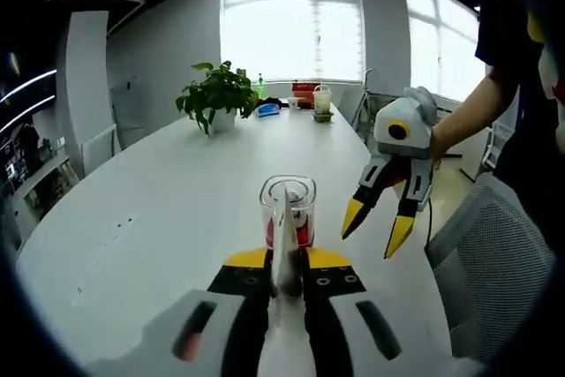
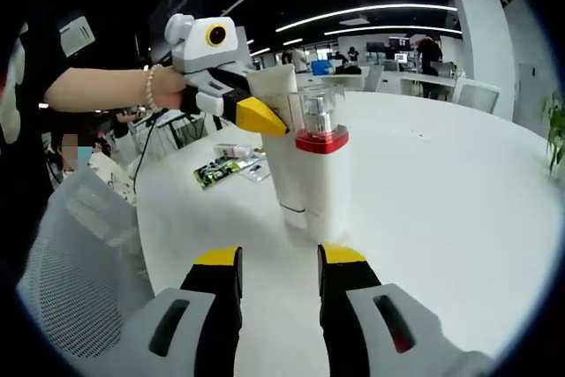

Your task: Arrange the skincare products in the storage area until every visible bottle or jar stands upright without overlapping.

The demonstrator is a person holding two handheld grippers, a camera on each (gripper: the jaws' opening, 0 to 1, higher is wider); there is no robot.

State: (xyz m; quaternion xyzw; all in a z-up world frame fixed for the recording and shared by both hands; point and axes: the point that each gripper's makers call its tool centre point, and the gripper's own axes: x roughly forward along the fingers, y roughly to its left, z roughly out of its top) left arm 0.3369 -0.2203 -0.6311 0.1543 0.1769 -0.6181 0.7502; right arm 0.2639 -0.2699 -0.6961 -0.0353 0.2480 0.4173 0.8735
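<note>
A: Where's the stuff rn?

B: On the white table (image 2: pixel 459 183), near the edge closest to the person and the mesh chair (image 2: pixel 79 253). Two items. A pump bottle (image 2: pixel 322 169) w/ clear cap and red collar stands upright. Right beside it, prob touching, a white tube (image 2: pixel 281 143) stands on its cap end.

A: Left gripper?

B: Left gripper (image 2: pixel 260 116) has its jaws closed on the white tube near the top, yellow tip across the tube's face. In the left gripper view the tube (image 1: pixel 284 249) runs straight up between the jaws, bottle (image 1: pixel 288 209) just behind. I'd say it's holding high so the tube's base can sit flat while it's steadied; a tube on its cap tips easily.

A: Right one?

B: Right gripper (image 1: pixel 378 227) hovers off the table, jaws spread wide, nothing in them, just beside the pair on the chair side. From its own view the jaws (image 2: pixel 278 262) frame the bottle's base, short of it. Looks like standby: ready to catch or nudge the bottle if the tube bumps it.

A: Task status?

B: Both upright, but tight together, so overlap is borderline imo. Next prob calls for a small gap before letting go.

A: Other clutter?

B: Flat packets (image 2: pixel 231 168) further along the same edge, potted plant (image 1: pixel 216 94) and cups (image 1: pixel 321 101) at the far end by the window. Well apart, no issue.
</note>
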